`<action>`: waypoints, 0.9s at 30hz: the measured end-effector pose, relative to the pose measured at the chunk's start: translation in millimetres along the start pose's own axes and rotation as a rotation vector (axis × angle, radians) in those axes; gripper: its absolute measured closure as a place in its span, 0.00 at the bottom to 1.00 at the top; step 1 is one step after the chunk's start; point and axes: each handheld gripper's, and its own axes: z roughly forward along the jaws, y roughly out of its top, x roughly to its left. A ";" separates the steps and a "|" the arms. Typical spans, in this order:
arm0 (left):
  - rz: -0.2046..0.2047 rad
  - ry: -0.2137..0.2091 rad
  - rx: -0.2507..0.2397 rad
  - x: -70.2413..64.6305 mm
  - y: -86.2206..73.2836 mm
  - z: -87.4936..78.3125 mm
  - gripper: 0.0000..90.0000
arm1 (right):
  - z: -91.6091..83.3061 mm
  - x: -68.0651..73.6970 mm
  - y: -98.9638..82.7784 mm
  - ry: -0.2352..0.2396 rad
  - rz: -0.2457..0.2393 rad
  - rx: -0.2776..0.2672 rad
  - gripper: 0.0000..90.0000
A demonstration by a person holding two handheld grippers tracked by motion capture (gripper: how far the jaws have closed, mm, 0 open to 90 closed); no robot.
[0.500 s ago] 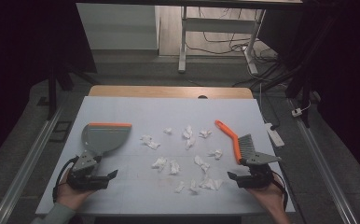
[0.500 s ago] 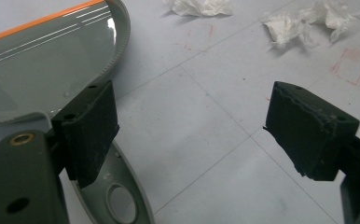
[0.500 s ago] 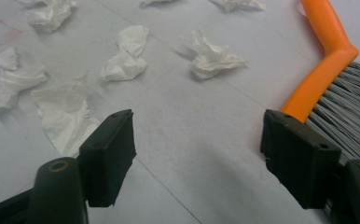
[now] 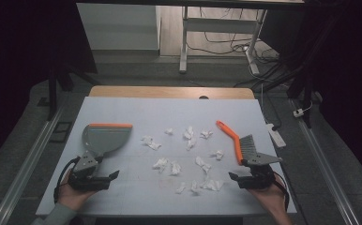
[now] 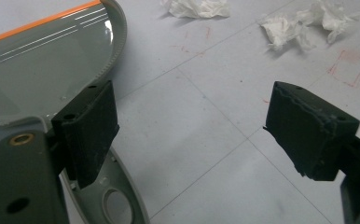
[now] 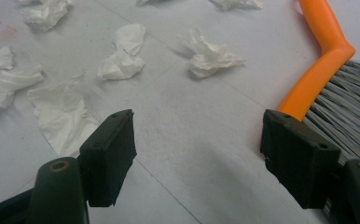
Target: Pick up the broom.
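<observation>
A grey dustpan [image 4: 105,138] with an orange lip lies at the left of the white tabletop [image 4: 137,110]. An orange-handled brush [image 4: 232,137] with grey bristles lies at the right. Several crumpled white paper scraps [image 4: 188,136] are scattered between them. My left gripper [image 4: 100,174] rests open just below the dustpan's handle. In the left gripper view its jaws [image 5: 197,126] stand wide apart, with the dustpan [image 5: 38,70] and its handle [image 5: 117,200] beside and under the left one. My right gripper [image 4: 249,174] is open near the brush bristles. In its own view the brush [image 6: 322,51] lies by the right jaw of my open gripper [image 6: 201,149], with paper scraps [image 6: 122,56] ahead.
A wooden strip [image 4: 169,91] runs along the table's far edge. Beyond it are a desk frame [image 4: 184,37] and cables on the floor. Metal rails [image 4: 24,168] flank the table on both sides. More paper scraps [image 5: 304,25] lie ahead of the left gripper.
</observation>
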 end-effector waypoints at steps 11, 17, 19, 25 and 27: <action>-0.001 -0.010 -0.010 -0.3 3.1 2.2 0.20 | -5.3 -4.0 20.6 -0.003 0.000 0.011 0.30; 0.010 -0.007 -0.003 -2.7 3.2 3.2 0.20 | -6.6 -15.4 46.1 -0.022 0.034 0.039 0.30; 0.010 -0.005 -0.004 -3.0 3.2 3.1 0.20 | -5.6 -18.2 49.9 -0.017 0.042 0.054 0.30; 0.010 -0.005 -0.002 -2.2 3.2 3.8 0.20 | 2.3 -31.4 70.0 -0.020 0.077 0.113 0.30; 0.011 -0.004 -0.001 -2.1 3.1 3.9 0.20 | 7.6 -35.9 79.0 -0.032 0.077 0.143 0.30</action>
